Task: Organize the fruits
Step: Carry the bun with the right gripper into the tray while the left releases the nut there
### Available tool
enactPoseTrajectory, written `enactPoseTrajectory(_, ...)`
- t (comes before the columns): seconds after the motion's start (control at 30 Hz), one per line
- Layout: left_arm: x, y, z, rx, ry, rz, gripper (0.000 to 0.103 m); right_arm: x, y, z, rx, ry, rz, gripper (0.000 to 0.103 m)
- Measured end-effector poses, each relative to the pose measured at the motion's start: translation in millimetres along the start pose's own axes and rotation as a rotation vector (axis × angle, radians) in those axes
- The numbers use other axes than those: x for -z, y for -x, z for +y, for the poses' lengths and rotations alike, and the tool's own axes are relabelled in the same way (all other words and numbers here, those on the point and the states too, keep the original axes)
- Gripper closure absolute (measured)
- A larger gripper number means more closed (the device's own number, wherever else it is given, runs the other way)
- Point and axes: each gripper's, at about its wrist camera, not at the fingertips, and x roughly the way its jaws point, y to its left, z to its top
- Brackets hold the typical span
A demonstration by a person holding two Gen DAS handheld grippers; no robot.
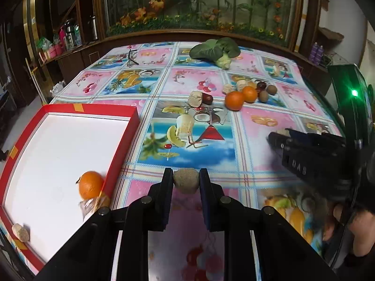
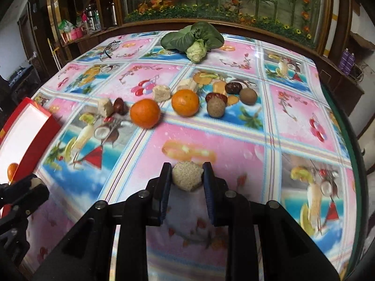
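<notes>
My left gripper (image 1: 186, 180) is shut on a round brown kiwi (image 1: 186, 180), held above the tablecloth just right of the red-rimmed white tray (image 1: 121, 149). The tray holds an orange (image 1: 90, 185) and a beige chunk (image 1: 21, 233). My right gripper (image 2: 187, 175) is shut on a beige porous chunk (image 2: 187, 175) above the table; it also shows in the left wrist view (image 1: 281, 133). Two oranges (image 2: 145, 113) (image 2: 185, 102), kiwis (image 2: 215, 107), dark red dates (image 2: 233, 87) and more beige chunks (image 2: 160, 93) lie in a row mid-table.
A leafy green vegetable (image 2: 194, 39) lies at the far side of the table. Eyeglasses (image 2: 109, 49) lie at the far left. A wooden cabinet with a plant mural stands behind the table. The table's right edge (image 2: 351, 140) curves close by.
</notes>
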Motion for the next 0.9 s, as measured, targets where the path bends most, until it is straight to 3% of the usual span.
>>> enactPoseTrajectory(0.43,16,31,19,0.034,0.005,-0.031,0.082,41,64,27,0.031,0.047,-0.028,0.075)
enactPoseTrajectory(0.9,21,42,39,0.024,0.033,-0.042,0.082,47,88,67,-0.002,0.107,-0.063,0.074)
